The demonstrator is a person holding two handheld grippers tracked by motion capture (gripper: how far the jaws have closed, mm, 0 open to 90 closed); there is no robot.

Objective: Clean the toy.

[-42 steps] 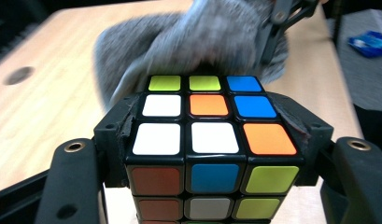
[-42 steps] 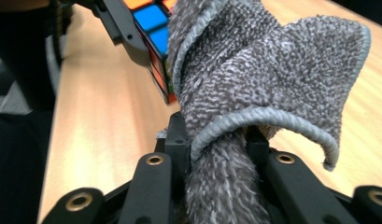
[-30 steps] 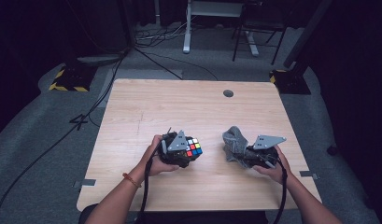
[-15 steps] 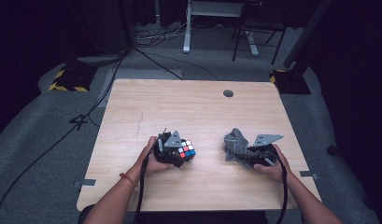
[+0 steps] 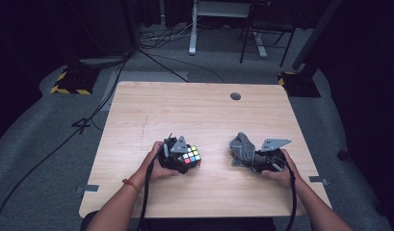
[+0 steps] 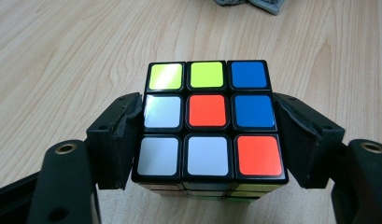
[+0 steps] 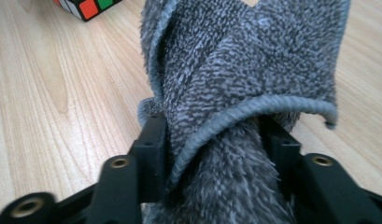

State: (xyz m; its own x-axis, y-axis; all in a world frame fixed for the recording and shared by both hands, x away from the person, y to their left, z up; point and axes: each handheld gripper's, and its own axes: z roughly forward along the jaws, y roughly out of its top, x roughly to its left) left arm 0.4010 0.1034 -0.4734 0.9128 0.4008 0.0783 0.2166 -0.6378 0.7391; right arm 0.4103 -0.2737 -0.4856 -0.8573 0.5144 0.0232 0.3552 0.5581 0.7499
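A scrambled colour cube (image 5: 191, 157) rests on the wooden table (image 5: 194, 110), between the jaws of my left gripper (image 5: 184, 162). In the left gripper view the cube (image 6: 207, 112) shows yellow, blue, white and orange stickers. The left gripper (image 6: 207, 101) has just been opening, and its pads stand narrowly off the cube's sides. A grey terry cloth (image 5: 243, 150) is bunched at my right gripper (image 5: 251, 161). In the right gripper view the cloth (image 7: 244, 60) hangs between and over the jaws of the right gripper (image 7: 212, 126), which have just been opening and stand loose around it.
A round cable hole (image 5: 235, 96) sits near the table's far edge. A corner of the cube (image 7: 86, 7) shows far off in the right gripper view. Beyond the table lie floor cables (image 5: 151, 48) and a desk leg (image 5: 192, 29). Bare wood stretches across the far half.
Both hands have stayed near the same places. The cube and the left gripper have come slightly toward the person. The cloth sits a little lower at the right gripper.
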